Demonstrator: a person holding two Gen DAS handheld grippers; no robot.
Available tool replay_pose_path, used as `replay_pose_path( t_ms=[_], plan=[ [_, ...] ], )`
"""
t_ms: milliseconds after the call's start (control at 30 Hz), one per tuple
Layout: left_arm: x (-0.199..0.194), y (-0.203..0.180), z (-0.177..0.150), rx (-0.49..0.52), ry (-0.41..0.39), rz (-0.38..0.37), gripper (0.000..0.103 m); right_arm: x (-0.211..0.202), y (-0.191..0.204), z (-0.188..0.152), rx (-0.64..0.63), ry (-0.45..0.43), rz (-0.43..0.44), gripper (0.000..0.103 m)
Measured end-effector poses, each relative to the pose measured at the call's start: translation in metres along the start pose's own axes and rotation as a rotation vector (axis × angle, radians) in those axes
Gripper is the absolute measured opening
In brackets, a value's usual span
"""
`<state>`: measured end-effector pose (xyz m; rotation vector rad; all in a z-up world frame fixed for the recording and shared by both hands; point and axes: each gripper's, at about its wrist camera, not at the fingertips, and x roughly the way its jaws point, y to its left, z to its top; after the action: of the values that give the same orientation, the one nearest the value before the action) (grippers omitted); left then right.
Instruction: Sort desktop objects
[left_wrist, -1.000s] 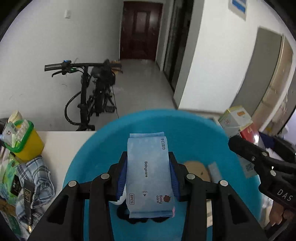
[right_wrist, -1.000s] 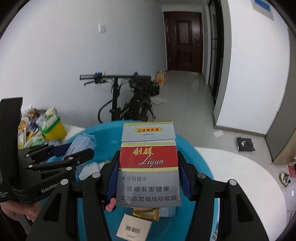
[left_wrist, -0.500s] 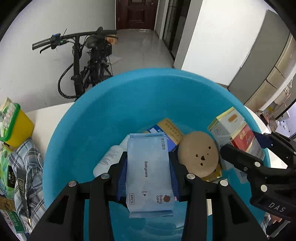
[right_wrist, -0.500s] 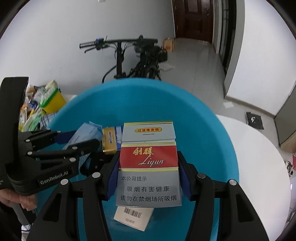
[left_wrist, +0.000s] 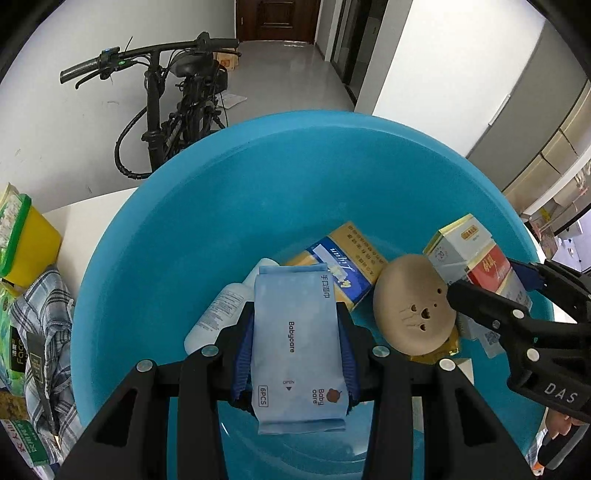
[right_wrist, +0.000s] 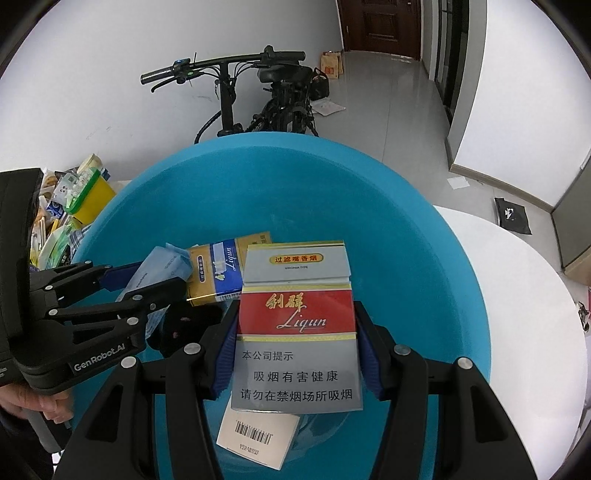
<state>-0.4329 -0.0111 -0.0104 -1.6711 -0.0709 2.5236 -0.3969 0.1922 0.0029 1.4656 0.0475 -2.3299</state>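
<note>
My left gripper (left_wrist: 295, 325) is shut on a light-blue Babycare wipes pack (left_wrist: 295, 343) and holds it inside a big blue basin (left_wrist: 258, 177). My right gripper (right_wrist: 295, 332) is shut on a red-and-grey Liqun cigarette pack (right_wrist: 295, 325), also held over the basin (right_wrist: 424, 277). The basin holds a blue-and-gold Liqun pack (left_wrist: 343, 266), a tan round cat-face object (left_wrist: 413, 314), a white bottle (left_wrist: 218, 314) and a barcode card (right_wrist: 256, 439). The right gripper and its pack (left_wrist: 484, 266) show at the right of the left wrist view.
A yellow box with a green lid (left_wrist: 26, 236), a plaid cloth (left_wrist: 44, 325) and snack packets lie on the white table left of the basin. A round white table (right_wrist: 535, 295) lies to its right. A black bicycle (left_wrist: 173, 99) stands against the wall behind.
Both grippers have tilted down and moved lower into the basin with their packs still gripped. The basin's contents have come into view.
</note>
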Motion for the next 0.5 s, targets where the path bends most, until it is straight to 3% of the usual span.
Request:
replay_pose_path(
  t_ms=[400, 500],
  plan=[
    [0.021, -0.005, 0.002, 0.002, 0.091, -0.028, 0.043, -0.004, 0.001, 0.003, -0.005, 0.0, 0.002, 0.055],
    [0.015, -0.008, 0.002, 0.019, 0.074, -0.015, 0.053, -0.006, 0.001, 0.004, -0.003, -0.003, 0.003, 0.055]
  ],
)
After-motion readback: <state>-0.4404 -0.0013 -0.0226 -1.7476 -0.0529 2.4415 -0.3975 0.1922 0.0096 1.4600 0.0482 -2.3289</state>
